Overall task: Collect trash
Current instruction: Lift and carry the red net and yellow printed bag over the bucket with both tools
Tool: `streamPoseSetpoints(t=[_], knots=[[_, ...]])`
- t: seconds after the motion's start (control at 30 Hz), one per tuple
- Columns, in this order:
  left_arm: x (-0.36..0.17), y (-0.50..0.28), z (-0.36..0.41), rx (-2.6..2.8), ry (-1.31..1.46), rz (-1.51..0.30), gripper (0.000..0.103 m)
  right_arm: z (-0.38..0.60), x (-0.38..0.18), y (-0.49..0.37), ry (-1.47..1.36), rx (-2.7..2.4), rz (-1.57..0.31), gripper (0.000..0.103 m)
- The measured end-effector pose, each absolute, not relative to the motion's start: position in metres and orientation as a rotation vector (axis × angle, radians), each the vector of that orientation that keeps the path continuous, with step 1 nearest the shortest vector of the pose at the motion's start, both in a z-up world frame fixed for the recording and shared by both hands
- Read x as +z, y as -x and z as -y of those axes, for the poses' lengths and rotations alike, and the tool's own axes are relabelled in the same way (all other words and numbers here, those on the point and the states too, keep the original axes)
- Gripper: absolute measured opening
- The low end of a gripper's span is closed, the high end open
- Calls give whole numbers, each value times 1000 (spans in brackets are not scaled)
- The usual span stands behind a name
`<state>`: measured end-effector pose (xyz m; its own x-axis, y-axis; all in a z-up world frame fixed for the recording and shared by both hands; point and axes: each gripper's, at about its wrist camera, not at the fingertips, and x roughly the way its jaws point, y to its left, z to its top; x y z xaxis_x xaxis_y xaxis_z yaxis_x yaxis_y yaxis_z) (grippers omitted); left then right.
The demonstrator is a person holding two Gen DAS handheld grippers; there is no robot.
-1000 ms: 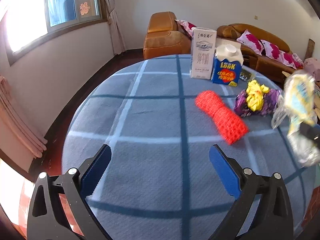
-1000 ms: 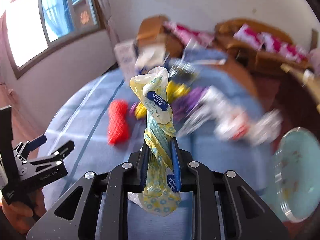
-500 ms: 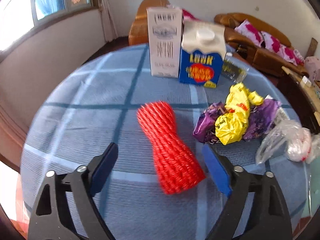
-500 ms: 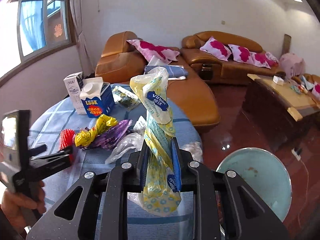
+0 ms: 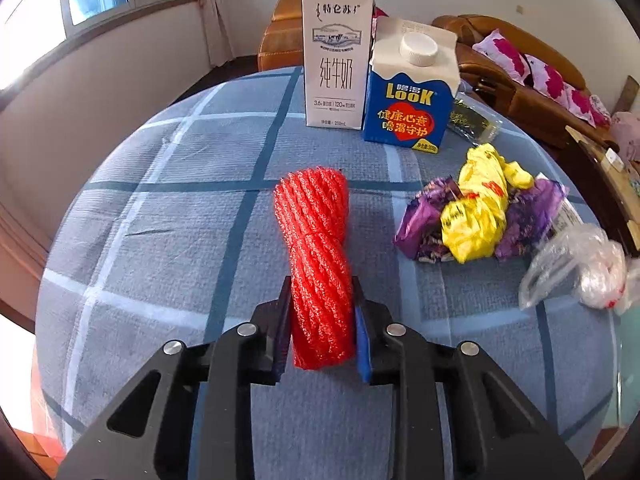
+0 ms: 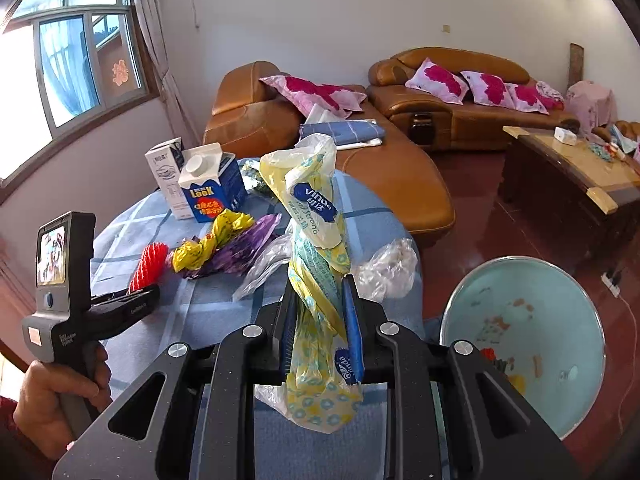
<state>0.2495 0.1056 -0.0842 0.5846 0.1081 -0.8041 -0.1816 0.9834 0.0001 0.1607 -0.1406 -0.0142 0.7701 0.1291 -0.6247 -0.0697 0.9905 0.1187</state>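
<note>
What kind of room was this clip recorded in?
Most likely a home living room: brown leather sofas with pink floral cushions, a wooden coffee table, and a round table under a blue checked cloth.

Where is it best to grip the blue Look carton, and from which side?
Grip the blue Look carton across its flat side walls below the sloped top, coming from the front. It stands upright; the white milk carton touches its left side, so nudge it clear first.
</note>
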Motion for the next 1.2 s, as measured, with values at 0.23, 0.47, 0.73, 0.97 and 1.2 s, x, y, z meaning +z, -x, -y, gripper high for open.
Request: streamPoseSetpoints(t=[0.23, 0.47, 0.73, 0.97, 1.2], knots=[[-69, -215, -99, 164, 41, -879, 26, 146, -12, -144, -97, 100, -673, 23], [-59, -182, -87, 138, 21, -854, 26, 153, -12, -126, -106, 95, -658, 23], [-51, -155, -53, 82, -28, -817, 26, 167, -16, -102, -115, 80, -651, 23], [-42, -140, -24, 37, -76, -787, 26, 181, -16, -83, -126, 57, -638, 23], [-31, -125, 0, 0, -111, -752, 26, 194, -14, -67, -136, 33, -621, 23]])
